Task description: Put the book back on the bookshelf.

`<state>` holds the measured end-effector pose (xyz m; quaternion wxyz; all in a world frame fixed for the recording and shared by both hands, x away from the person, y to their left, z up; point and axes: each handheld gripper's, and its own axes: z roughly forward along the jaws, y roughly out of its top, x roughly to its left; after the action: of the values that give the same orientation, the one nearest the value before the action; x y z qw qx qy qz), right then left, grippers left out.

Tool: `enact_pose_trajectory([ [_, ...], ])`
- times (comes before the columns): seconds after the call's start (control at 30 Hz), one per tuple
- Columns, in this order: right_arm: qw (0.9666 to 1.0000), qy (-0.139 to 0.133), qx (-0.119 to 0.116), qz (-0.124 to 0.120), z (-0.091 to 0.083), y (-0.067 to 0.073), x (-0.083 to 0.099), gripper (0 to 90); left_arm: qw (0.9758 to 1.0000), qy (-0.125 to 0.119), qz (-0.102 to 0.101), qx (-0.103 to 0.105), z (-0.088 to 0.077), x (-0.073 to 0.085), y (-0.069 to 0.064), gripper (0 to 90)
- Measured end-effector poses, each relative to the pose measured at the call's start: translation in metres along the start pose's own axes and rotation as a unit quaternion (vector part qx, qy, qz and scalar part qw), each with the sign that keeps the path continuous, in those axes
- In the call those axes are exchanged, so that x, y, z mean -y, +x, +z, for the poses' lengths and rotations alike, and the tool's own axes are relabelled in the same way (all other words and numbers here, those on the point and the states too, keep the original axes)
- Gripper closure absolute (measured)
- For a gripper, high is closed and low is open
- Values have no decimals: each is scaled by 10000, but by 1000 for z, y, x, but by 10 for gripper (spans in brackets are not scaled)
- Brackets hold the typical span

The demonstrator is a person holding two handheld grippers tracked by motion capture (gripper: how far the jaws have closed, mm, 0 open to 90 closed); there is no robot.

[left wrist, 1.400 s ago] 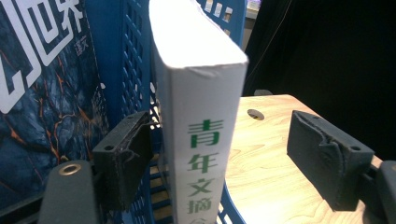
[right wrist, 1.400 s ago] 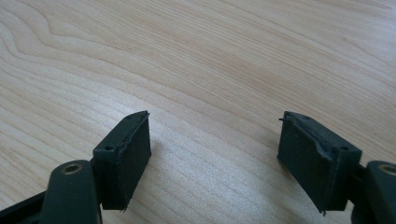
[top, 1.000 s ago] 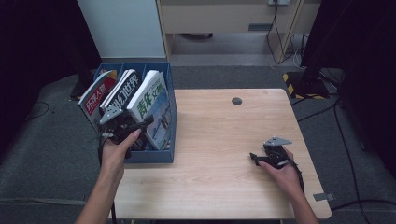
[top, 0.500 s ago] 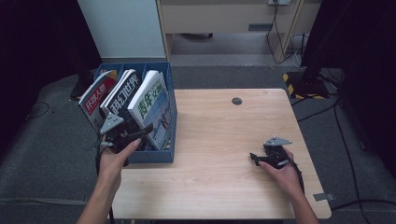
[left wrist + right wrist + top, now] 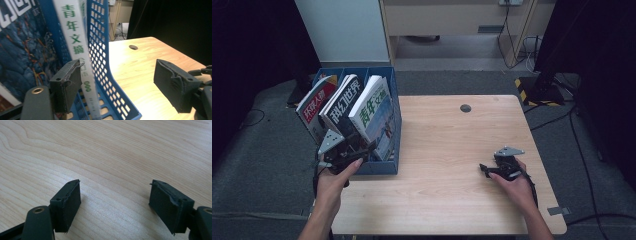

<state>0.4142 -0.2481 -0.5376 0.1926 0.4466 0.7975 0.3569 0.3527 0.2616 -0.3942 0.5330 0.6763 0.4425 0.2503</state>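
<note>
In the high view, the left gripper (image 5: 362, 150) sits at the near end of a blue perforated plastic file rack (image 5: 394, 127) on the left edge of a pale wooden table (image 5: 447, 150); three magazines lean in the rack, and the rightmost, a white-spined magazine with green characters (image 5: 372, 107), is nearest the jaws. The right gripper (image 5: 488, 170) rests low over the table's right side, well apart from the rack. In the left gripper view, the jaws stand wide open: the left jaw is inside the rack, just beside the white-spined magazine's (image 5: 77, 50) spine, while the right jaw hangs outside the rack's mesh wall (image 5: 100, 50) over the table, so magazine and wall lie between them, unpressed. In the right gripper view, the jaws gape apart over bare wood grain (image 5: 112, 157), holding nothing.
</note>
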Motion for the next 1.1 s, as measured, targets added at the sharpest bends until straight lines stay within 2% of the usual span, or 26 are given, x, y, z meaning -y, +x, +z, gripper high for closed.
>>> enact_pose_trajectory([
  [0.33, 10000, 1, 1, 8, 0, 0, 0, 250, 9997, 63, 26, 247, 10, 2, -14, 210],
  [0.57, 10000, 5, -3, 9, 0, 0, 0, 249, 9990, 156, 96, 414, 24, 3, -23, 205],
  [0.7, 10000, 5, -5, 8, 0, 0, 0, 248, 9983, 203, 30, 551, 33, 4, -26, 190],
  [0.9, 10000, 5, -3, 9, 0, 0, 0, 248, 9967, 348, 120, 722, 48, 4, -36, 165],
  [1.1, 10000, 5, -2, 10, 0, 0, 0, 248, 9957, 461, 249, 763, 64, 3, -43, 153],
])
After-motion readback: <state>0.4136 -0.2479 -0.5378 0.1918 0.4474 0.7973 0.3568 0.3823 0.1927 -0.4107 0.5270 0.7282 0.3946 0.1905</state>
